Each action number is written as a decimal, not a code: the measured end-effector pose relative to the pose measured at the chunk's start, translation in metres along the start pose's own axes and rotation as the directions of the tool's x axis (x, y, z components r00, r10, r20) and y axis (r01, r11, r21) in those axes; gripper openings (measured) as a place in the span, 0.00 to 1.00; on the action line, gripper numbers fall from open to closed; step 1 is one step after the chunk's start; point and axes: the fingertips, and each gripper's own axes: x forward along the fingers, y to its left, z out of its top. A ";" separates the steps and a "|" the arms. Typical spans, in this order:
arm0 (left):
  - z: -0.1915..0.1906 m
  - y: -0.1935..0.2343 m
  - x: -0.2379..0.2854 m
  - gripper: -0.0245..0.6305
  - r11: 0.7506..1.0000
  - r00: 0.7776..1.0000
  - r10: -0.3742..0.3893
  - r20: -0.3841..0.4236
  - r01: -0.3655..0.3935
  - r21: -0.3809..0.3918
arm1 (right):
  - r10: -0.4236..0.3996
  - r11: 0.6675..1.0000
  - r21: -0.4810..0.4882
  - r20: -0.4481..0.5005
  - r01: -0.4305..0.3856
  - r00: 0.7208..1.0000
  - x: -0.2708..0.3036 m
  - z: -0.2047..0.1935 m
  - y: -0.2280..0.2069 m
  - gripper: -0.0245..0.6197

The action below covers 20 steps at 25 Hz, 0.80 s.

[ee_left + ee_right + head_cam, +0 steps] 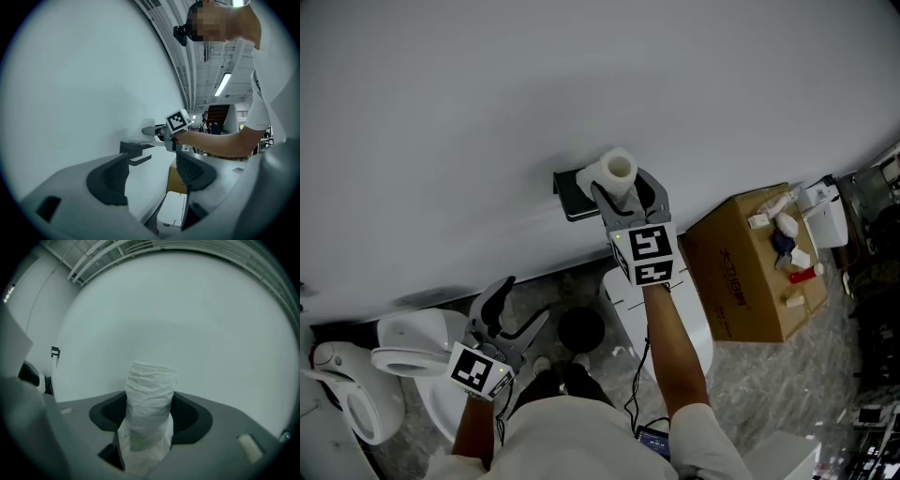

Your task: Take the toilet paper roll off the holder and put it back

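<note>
Edges and clearance: a plain white wall [581, 75] closes off the whole far side and meets the grey mottled floor [750, 375] along a slanting line. At the far left, white ceramic toilets [403, 342] crowd the wall base. The left gripper [525, 300] hangs just to their right, low and well clear of the wall, with free air ahead of it. Its own view shows the dark jaws standing wide apart with nothing between them [152, 173]. Right of it, a round black object [581, 328] lies on the floor beside a white lidded bin [623, 300], which stands under the outstretched right forearm. Above the bin, the black wall-mounted holder [577, 192] projects from the wall, with bare wall all round it. The white, crumpled toilet paper roll [617, 171] sits at the holder's right edge. In the left gripper view it appears just over the holder's top [133, 149]; whether the two touch cannot be determined. The right gripper [623, 187] is clamped on the toilet paper roll, one pad on each side [150, 413], with the roll standing up between the jaws. To the right, a brown cardboard box [750, 272] carrying small items stands near the wall, apart from the bin.
</note>
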 end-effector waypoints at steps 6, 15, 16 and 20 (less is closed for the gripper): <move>0.000 0.005 0.001 0.50 1.000 1.000 0.011 -0.004 -0.011 0.002 | -0.003 1.000 0.008 -0.008 0.003 1.000 0.010 -0.012 0.001 0.48; -0.003 0.009 0.006 0.50 1.000 1.000 0.012 -0.010 -0.012 -0.002 | -0.008 1.000 0.012 0.001 0.008 1.000 0.025 -0.017 -0.001 0.48; -0.003 0.009 0.006 0.50 1.000 1.000 0.012 -0.009 -0.012 -0.002 | -0.007 1.000 0.024 0.006 0.006 1.000 0.026 -0.019 -0.001 0.48; -0.003 0.008 0.008 0.50 1.000 1.000 0.009 -0.009 -0.009 -0.002 | -0.007 0.997 0.082 0.036 0.004 0.999 0.024 -0.021 -0.004 0.48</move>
